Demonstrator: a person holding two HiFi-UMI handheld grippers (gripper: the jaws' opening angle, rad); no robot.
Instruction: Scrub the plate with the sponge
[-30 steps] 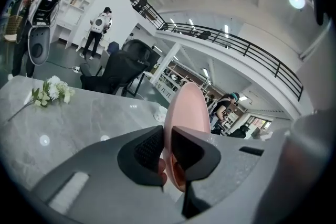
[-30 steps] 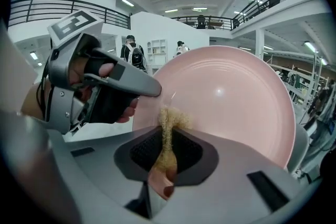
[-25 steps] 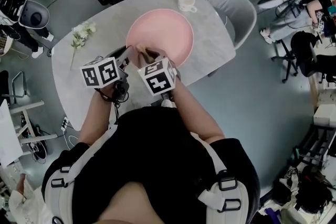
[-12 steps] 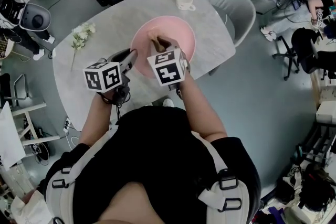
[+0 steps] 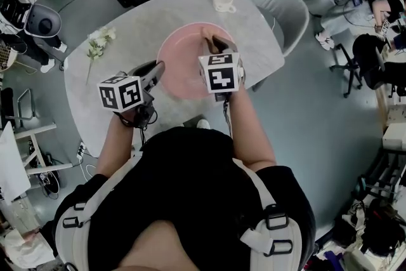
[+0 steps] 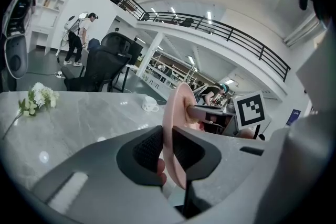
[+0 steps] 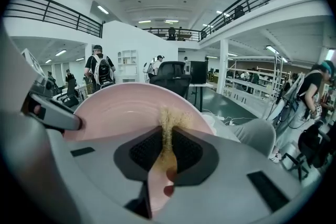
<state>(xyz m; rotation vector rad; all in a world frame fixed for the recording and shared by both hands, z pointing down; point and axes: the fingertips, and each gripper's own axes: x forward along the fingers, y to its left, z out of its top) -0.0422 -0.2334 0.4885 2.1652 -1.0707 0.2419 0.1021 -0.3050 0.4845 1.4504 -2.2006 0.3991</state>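
Our left gripper point(image 6: 166, 150) pinches the pink plate's point(image 5: 181, 70) rim over the grey tabletop point(image 5: 120, 47); our right gripper point(image 7: 167, 152) squeezes a tan sponge point(image 7: 168, 120) against the plate's inner face.

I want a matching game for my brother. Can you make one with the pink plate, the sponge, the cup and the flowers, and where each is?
1 round pink plate
2 tan fibrous sponge
3 white cup
4 white flower sprig

A grey table, far edge
B squeezed in the right gripper
C table, left side
D rim pinched by the left gripper

Pairs: 1-D, 2-B, 3-A, 4-C
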